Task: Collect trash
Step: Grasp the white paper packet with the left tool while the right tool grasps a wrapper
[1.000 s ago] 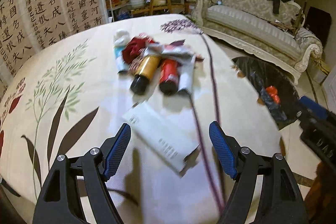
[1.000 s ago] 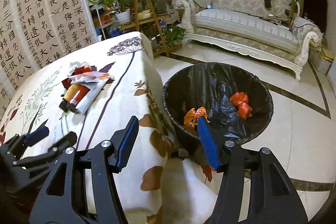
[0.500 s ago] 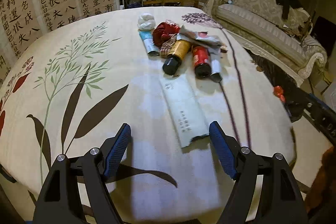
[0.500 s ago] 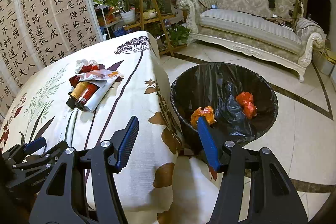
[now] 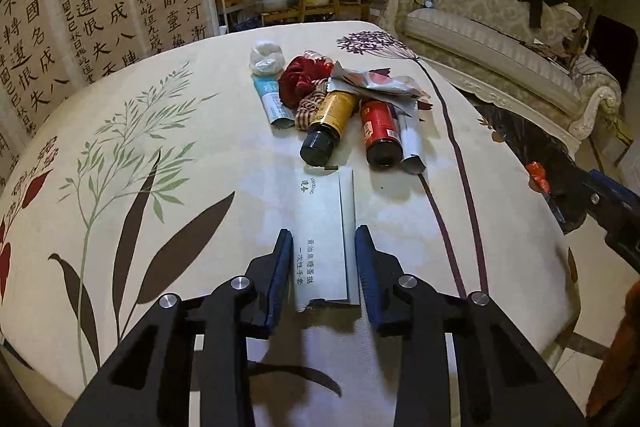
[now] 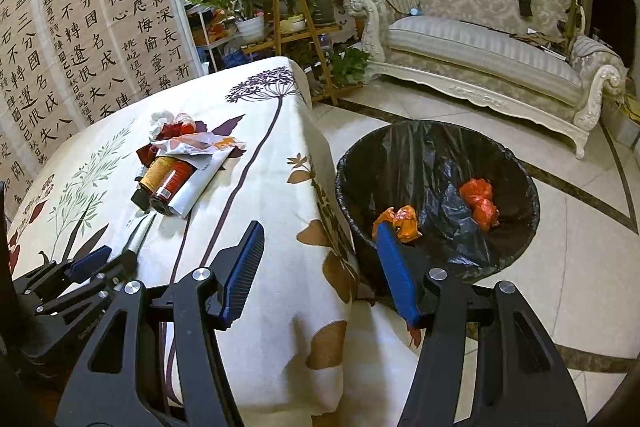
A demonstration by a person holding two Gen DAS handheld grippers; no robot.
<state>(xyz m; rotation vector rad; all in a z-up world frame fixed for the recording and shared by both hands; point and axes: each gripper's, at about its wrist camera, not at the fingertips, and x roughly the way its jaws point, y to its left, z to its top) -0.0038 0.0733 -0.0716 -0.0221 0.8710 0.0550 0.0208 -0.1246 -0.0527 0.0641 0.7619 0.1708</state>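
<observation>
Between the narrowed fingers of the left hand-held gripper (image 5: 322, 247) lies a white packet (image 5: 325, 235), not yet pinched; squeeze its edges squarely. Right hand-held gripper (image 6: 318, 243) hangs spread, empty.

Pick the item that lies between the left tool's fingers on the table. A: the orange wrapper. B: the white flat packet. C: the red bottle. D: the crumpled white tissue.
B: in the left wrist view the left tool straddles the white flat packet, while the red bottle lies farther off in the pile.

Dim, warm indoor light, soft shadows beneath the grippers, strong fisheye bending and dark vignetted corners.
</observation>
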